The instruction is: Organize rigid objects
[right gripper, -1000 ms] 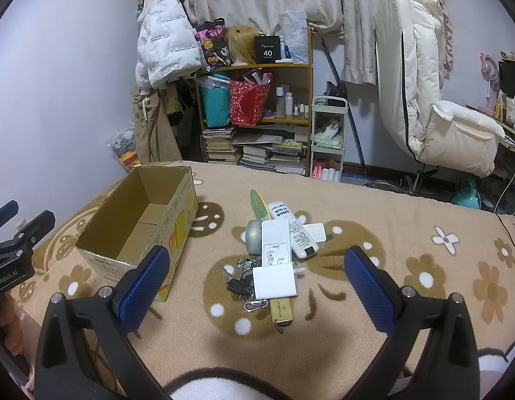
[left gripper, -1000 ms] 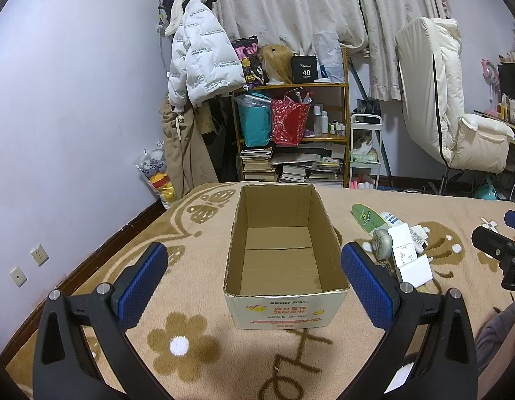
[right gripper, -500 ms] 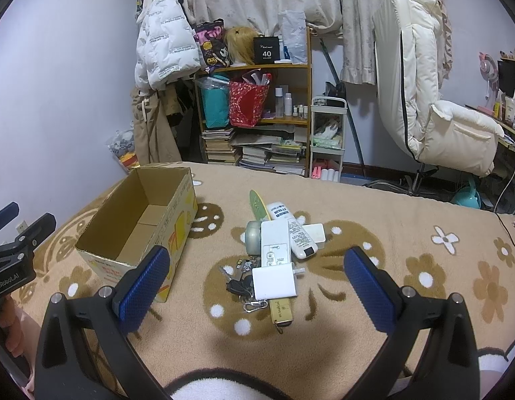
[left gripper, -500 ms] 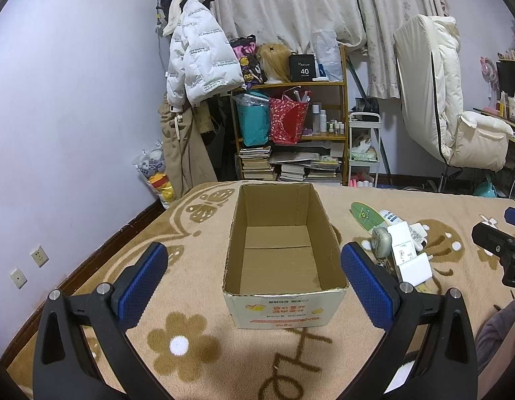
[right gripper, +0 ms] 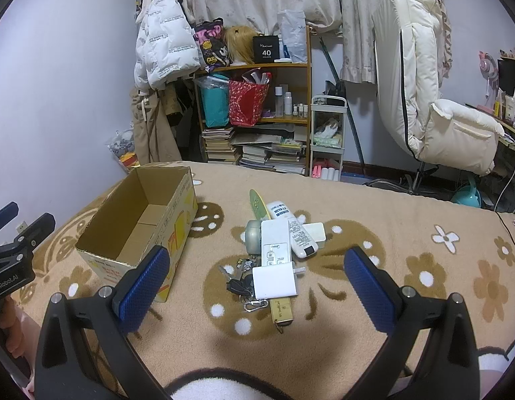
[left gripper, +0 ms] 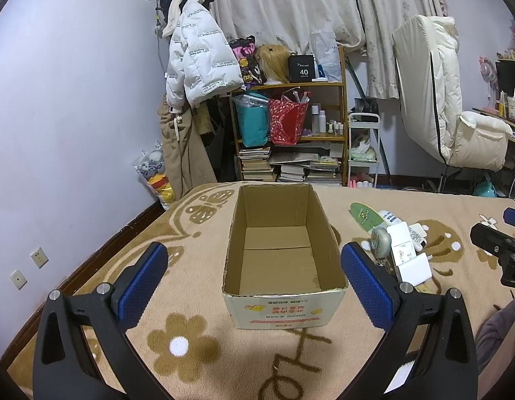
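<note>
Brown corrugated cardboard box (left gripper: pixel 284 260), rectangular, open-topped, dead ahead between left gripper (left gripper: pixel 254 276) pads, spread wide, holding nothing. Right gripper (right gripper: pixel 257 283) likewise wide, unladen, above heaped white plastic remotes (right gripper: pixel 274 243), keys (right gripper: pixel 239 281).

My working surface is a tan blanket (right gripper: pixel 374 206) with brown flower and butterfly patterns, spread flat. To my left on it stands an open cardboard box (right gripper: pixel 137 223), upright; well apart to its right lies a touching cluster: a green oval card (right gripper: pixel 257 204) farthest, a white tube (right gripper: pixel 292 228), a white remote (right gripper: pixel 275 243), a grey round case (right gripper: pixel 253 235) and a white flat block (right gripper: pixel 316 231). Nearest me in that cluster I count a white charger (right gripper: pixel 274 281), a bunch of keys (right gripper: pixel 239 278) and a tan strap (right gripper: pixel 281 310) partly under the charger.
</note>
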Demonstrator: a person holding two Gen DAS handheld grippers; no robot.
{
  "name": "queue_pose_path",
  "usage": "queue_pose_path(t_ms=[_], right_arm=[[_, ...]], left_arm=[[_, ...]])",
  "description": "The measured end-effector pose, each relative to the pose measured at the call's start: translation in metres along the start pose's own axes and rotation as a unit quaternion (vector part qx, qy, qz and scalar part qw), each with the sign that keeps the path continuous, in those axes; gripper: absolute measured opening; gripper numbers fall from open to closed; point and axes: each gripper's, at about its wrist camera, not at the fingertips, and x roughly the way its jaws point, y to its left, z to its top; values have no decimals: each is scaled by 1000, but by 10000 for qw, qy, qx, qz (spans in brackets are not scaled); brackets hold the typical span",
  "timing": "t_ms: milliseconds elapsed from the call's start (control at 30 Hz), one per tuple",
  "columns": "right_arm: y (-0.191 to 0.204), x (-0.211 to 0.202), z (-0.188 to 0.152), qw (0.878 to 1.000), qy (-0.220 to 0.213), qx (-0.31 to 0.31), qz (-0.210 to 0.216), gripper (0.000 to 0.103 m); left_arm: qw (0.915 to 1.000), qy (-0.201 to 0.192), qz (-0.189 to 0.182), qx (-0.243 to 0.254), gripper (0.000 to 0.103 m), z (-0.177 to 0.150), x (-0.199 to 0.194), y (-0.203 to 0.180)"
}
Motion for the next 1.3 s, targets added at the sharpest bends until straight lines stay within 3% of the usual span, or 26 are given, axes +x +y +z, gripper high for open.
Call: queue_pose_path(t_ms=[867,1300], right_arm=[[-3,-1,3,10000,-5,38,29,103],[-4,20,5,9991,223,239,262,103]], left_arm=[[10000,17,4,15,103,-1,-1,-3],[9988,444,-164,137,102,9,19,-5]])
